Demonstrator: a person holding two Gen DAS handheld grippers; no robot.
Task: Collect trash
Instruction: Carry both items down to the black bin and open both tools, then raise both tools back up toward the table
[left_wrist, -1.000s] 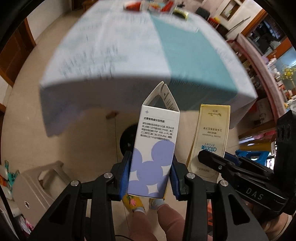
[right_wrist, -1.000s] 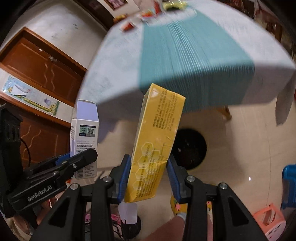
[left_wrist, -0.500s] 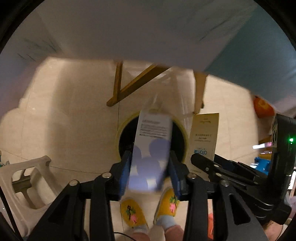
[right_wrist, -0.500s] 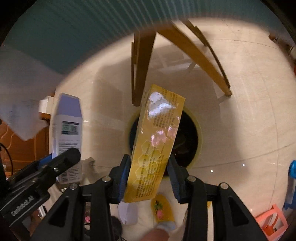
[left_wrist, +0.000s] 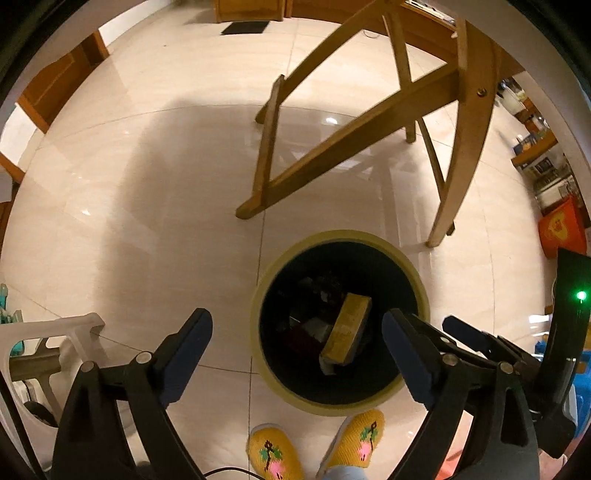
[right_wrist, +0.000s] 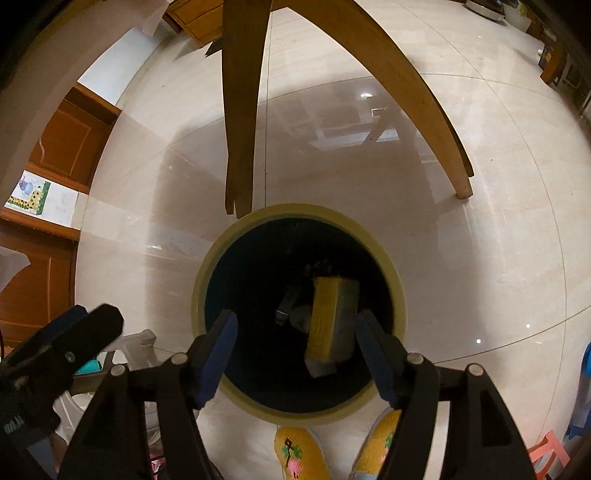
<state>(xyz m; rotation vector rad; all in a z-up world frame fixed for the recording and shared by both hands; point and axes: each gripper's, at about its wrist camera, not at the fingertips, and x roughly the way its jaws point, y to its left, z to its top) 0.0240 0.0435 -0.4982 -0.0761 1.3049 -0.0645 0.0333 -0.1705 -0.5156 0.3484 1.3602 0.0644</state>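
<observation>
Both the left gripper (left_wrist: 297, 338) and right gripper (right_wrist: 295, 341), fingers just spread wide and empty, hang over the bin (right_wrist: 400, 317), whose dark inside shows only the yellow box (right_wrist: 325, 325) clearly.

- Bin (right_wrist: 207, 266): pale olive rim, black inside.
- Box (right_wrist: 325, 325) in it: yellow (honeycomb print).
- Slippers (left_wrist: 275, 456): yellow knit, pink-and-green flower.
- Tongs (left_wrist: 295, 354): black, blue pads.
- Floor (left_wrist: 147, 184): glossy cream tile.
</observation>
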